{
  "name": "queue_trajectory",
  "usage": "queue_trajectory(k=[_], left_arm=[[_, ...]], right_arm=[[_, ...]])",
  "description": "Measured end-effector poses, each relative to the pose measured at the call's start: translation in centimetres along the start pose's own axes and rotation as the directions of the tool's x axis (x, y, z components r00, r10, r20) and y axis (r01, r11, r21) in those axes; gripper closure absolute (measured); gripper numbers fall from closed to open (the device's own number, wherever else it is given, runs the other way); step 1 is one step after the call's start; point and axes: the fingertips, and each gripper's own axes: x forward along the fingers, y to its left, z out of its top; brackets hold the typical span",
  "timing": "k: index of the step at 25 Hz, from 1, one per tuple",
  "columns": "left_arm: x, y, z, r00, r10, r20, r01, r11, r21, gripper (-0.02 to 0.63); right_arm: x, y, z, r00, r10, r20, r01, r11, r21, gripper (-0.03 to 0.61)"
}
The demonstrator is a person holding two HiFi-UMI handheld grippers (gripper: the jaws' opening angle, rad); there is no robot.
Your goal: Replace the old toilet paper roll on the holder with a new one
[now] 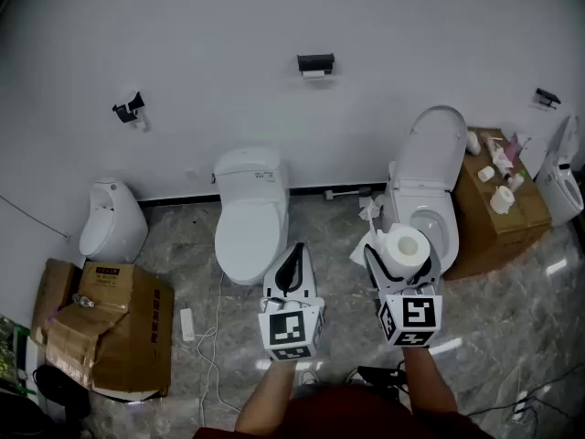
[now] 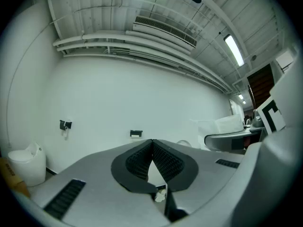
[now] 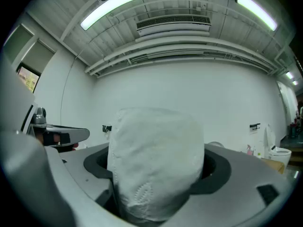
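Head view: held toilet paper roll [image 1: 403, 243] upright in right claw [image 1: 402, 256], jaws mostly hidden behind it; clenched left claw [image 1: 294, 252] empty. Saw holder [image 1: 315, 62] small on far wall, old roll [image 1: 315, 74] barely discernible.

Wall: holder [image 1: 315, 64] mounted above and between the two toilets — a second holder [image 1: 129, 109] well to its left.
Along the wall, left to right: urinal [image 1: 111, 219], lid-down toilet [image 1: 249, 210], lid-up toilet [image 1: 426, 186], carton [image 1: 484, 231].
Front left: cardboard box [image 1: 110, 323] before the urinal.
Carton top: small rolls [image 1: 501, 199] on it.
New roll [image 1: 405, 243]: between the right gripper [image 1: 400, 254] jaws — before the lid-up toilet.
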Motion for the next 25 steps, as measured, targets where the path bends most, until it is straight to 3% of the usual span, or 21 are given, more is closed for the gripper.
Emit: queue_trajectory(k=[5,25], left_arm=[[0.9,-1.5,-0.4,0.999,-0.021,0.025,0.021,1.0,0.01,0.598],[5.7,-8.9,-2.7,1.0,0.02,-0.018,-0.019,0.999,0.026,0.598]], right_arm=[[0.4,-1.1,-0.1,1.0,0.006,0.009,-0.005,1.0,-0.01,0.124],[1.8,-9.7,-3.0,0.996,0.081,-0.021,-0.08,0.995,0.067,0.124]])
